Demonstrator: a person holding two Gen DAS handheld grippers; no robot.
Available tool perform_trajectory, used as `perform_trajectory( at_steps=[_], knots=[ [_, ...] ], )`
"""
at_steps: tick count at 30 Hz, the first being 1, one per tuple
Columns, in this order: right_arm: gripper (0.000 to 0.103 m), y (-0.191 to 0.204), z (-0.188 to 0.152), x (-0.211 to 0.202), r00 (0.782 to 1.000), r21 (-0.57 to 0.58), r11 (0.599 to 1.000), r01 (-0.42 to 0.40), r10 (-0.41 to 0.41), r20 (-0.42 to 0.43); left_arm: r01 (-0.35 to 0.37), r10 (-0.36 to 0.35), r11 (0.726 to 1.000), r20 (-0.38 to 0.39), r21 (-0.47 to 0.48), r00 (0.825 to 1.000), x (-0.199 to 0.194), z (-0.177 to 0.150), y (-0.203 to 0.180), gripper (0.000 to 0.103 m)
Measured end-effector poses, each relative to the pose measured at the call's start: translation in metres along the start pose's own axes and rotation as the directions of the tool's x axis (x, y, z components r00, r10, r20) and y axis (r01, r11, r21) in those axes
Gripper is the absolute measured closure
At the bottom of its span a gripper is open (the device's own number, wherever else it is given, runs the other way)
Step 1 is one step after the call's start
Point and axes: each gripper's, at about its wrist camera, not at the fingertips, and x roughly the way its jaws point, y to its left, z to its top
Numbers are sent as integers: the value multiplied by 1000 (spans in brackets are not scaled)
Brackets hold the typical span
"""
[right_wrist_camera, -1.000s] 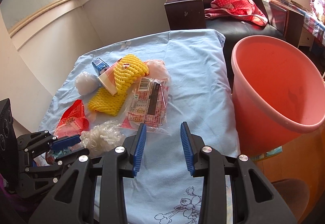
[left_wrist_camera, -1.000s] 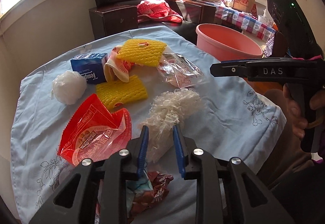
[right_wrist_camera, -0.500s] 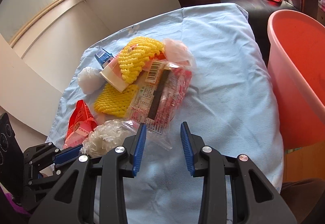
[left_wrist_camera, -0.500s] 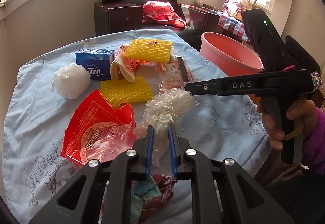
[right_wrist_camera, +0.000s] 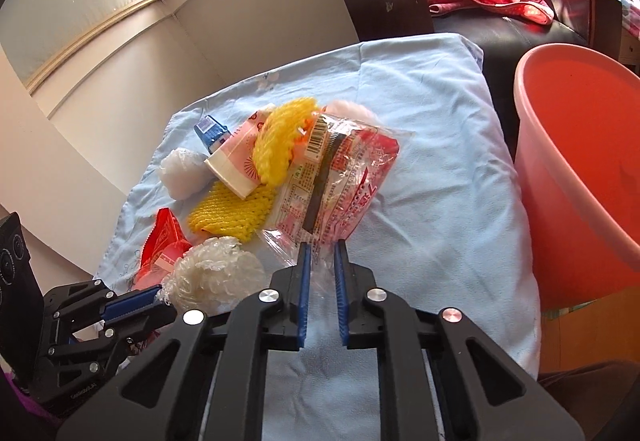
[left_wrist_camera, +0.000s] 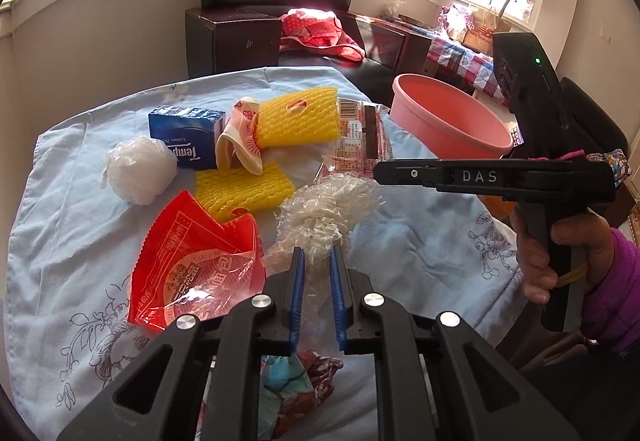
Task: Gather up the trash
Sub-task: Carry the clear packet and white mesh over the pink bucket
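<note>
Pink basin (right_wrist_camera: 580, 177) right of my right claw (right_wrist_camera: 322, 253): nothing visible inside. Right claw clenched on printed wrapper (right_wrist_camera: 336, 185); left claw (left_wrist_camera: 316, 255) grasps clear crinkled bag (left_wrist_camera: 326, 207).

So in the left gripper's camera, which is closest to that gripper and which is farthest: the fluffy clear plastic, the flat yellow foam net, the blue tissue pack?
1. Fluffy clear plastic: pinched between the left gripper pads.
2. Flat yellow foam net: mid-table, just beyond, slightly left.
3. Blue tissue pack: far left, behind the net.

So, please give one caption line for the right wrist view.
Right gripper shut on clear printed wrapper, pink basin alongside.
</note>
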Motion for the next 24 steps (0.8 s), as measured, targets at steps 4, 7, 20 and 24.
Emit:
perform_trajectory(
  at_steps=[4, 7, 20, 24],
  knots=[
    [91, 2, 0, -21, 998, -35, 999, 33, -30, 58, 14, -13, 1000, 39, -15, 999, -9, 9, -3, 91],
    [91, 0, 0, -39, 992, -53, 996, 71, -65, 107, 23, -21, 999, 70, -26, 997, -15, 18, -8, 91],
    [91, -42, 7, -99, 951, 31, 984, 178, -180, 250, 34, -26, 999, 176, -42, 984, -22, 72, -42, 91],
    [91, -58, 7, -112, 933, 51, 972, 231, -236, 272, 46, -42, 999, 193, -19, 980, -18, 89, -61, 91]
  ],
)
